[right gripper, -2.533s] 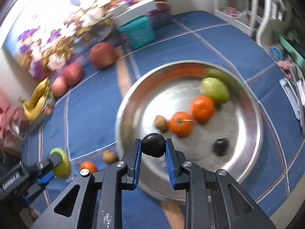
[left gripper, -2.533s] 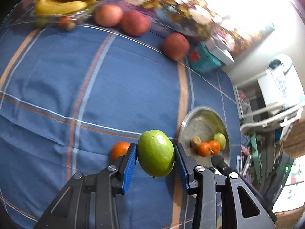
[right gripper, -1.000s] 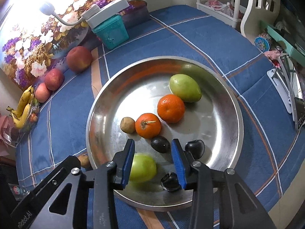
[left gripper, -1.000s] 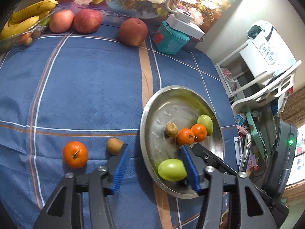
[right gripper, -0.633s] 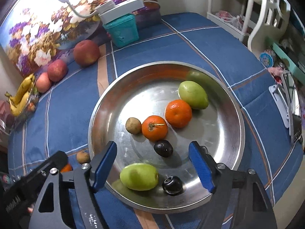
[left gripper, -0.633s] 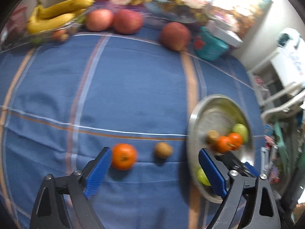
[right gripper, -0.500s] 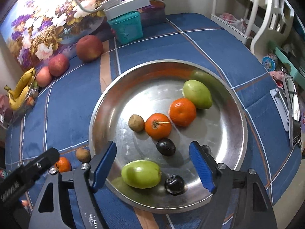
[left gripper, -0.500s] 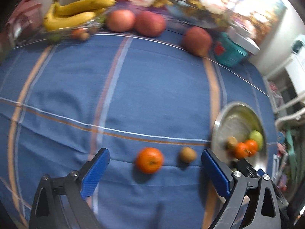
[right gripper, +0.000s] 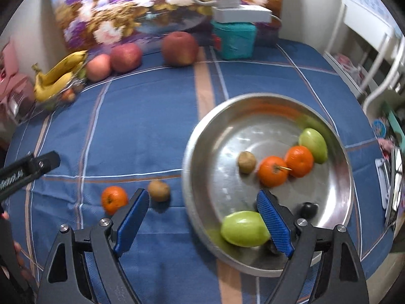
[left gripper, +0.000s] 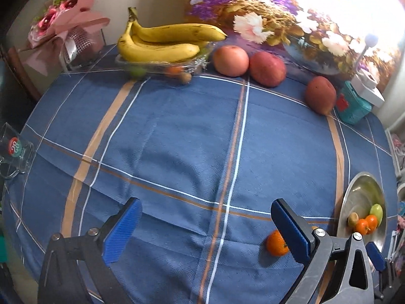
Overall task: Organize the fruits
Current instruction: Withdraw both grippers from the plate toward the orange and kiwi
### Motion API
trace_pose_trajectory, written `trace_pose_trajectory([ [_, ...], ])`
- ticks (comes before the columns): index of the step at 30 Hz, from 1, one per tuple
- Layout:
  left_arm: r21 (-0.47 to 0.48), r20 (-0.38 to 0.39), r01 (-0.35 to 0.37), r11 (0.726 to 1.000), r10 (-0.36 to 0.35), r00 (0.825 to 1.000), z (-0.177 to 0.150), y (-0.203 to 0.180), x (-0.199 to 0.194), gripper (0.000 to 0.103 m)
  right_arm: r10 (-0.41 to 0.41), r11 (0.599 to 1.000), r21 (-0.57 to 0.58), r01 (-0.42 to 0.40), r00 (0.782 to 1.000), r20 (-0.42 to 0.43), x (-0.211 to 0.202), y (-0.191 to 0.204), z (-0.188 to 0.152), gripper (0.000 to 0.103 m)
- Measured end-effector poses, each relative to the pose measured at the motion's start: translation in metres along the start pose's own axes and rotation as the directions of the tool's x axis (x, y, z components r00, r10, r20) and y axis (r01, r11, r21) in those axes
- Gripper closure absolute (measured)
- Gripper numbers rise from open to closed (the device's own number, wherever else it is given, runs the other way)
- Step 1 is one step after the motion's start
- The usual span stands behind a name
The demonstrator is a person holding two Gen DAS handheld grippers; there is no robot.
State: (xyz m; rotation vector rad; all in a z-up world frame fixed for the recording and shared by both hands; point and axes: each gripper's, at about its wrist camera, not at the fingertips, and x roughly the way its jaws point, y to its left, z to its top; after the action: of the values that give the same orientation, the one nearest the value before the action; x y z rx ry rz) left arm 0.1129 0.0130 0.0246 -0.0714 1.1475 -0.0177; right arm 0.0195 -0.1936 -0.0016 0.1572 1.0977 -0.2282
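A steel bowl point(right gripper: 217, 126) sits on the blue checked cloth and holds two green fruits, two oranges, a small brown fruit and dark fruits. It also shows at the right edge of the left wrist view point(left gripper: 359, 190). A loose orange point(right gripper: 114, 199) and a small brown fruit point(right gripper: 158, 190) lie on the cloth left of the bowl. My right gripper point(right gripper: 202, 217) is open and empty, above the bowl's near left rim. My left gripper point(left gripper: 207, 224) is open and empty over bare cloth; the loose orange point(left gripper: 276, 243) lies by its right finger.
Bananas point(left gripper: 162, 40) on a clear tray and three apples, one at the back right point(left gripper: 320, 95), line the far edge. A teal box point(left gripper: 351, 106) stands at the back right, a glass mug point(left gripper: 15, 152) at the left edge, a floral picture behind.
Both grippers let go of their fruits into the bowl, opened wide and pulled back. The left gripper swung left, so the bowl slid to its right edge. The right gripper shifted left.
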Motion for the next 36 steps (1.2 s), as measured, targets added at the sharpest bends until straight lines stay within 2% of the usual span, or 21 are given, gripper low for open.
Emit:
trace_pose_trajectory([
  [9, 0.000, 0.005, 0.016, 1.000, -0.016, 1.000, 0.001, -0.002, -0.001, 0.000, 0.023, 0.998, -0.058, -0.023, 1.000, -0.002, 0.002, 0.021, -0.002, 0.015],
  [14, 0.009, -0.021, 0.039, 0.999, -0.039, 0.999, -0.001, -0.006, 0.005, 0.000, 0.041, 0.997, -0.058, -0.042, 0.999, -0.017, 0.005, 0.022, -0.004, 0.015],
  [18, 0.008, -0.021, 0.071, 0.997, -0.071, 0.997, -0.002, -0.007, 0.006, 0.000, 0.058, 0.996, -0.062, -0.060, 0.998, -0.035, 0.011, 0.027, -0.005, 0.015],
  [21, -0.007, 0.010, 0.095, 0.995, -0.095, 0.995, 0.000, -0.006, 0.001, 0.000, 0.087, 0.994, -0.057, -0.090, 0.995, -0.057, 0.016, 0.032, -0.005, 0.015],
  [24, -0.018, 0.035, 0.140, 0.990, -0.139, 0.990, 0.002, -0.006, -0.003, 0.000, 0.097, 0.993, -0.056, -0.099, 0.995, -0.038, 0.013, 0.036, -0.004, 0.015],
  [28, -0.017, -0.007, 0.192, 0.981, -0.192, 0.981, 0.001, -0.010, 0.005, 0.000, 0.109, 0.993, -0.047, -0.108, 0.994, 0.002, 0.006, 0.040, 0.000, 0.017],
  [29, -0.016, -0.020, 0.200, 0.980, -0.200, 0.979, 0.000, -0.011, 0.008, 0.000, 0.113, 0.993, -0.043, -0.113, 0.994, 0.002, 0.006, 0.040, 0.000, 0.021],
  [30, -0.019, -0.045, 0.212, 0.977, -0.213, 0.976, -0.001, -0.014, 0.014, 0.000, 0.117, 0.992, -0.040, -0.117, 0.993, 0.000, 0.007, 0.041, 0.000, 0.033],
  [32, -0.029, -0.074, 0.222, 0.975, -0.224, 0.972, -0.004, -0.017, 0.020, 0.000, 0.115, 0.992, -0.040, -0.116, 0.993, -0.015, 0.012, 0.042, 0.000, 0.047],
  [34, -0.026, -0.092, 0.220, 0.975, -0.222, 0.971, -0.006, -0.021, 0.025, 0.001, 0.112, 0.993, -0.038, -0.113, 0.993, -0.037, 0.019, 0.042, -0.001, 0.049],
  [36, -0.025, -0.105, 0.219, 0.975, -0.220, 0.970, -0.007, -0.023, 0.030, 0.001, 0.104, 0.994, -0.031, -0.106, 0.993, -0.056, 0.026, 0.041, -0.002, 0.057],
])
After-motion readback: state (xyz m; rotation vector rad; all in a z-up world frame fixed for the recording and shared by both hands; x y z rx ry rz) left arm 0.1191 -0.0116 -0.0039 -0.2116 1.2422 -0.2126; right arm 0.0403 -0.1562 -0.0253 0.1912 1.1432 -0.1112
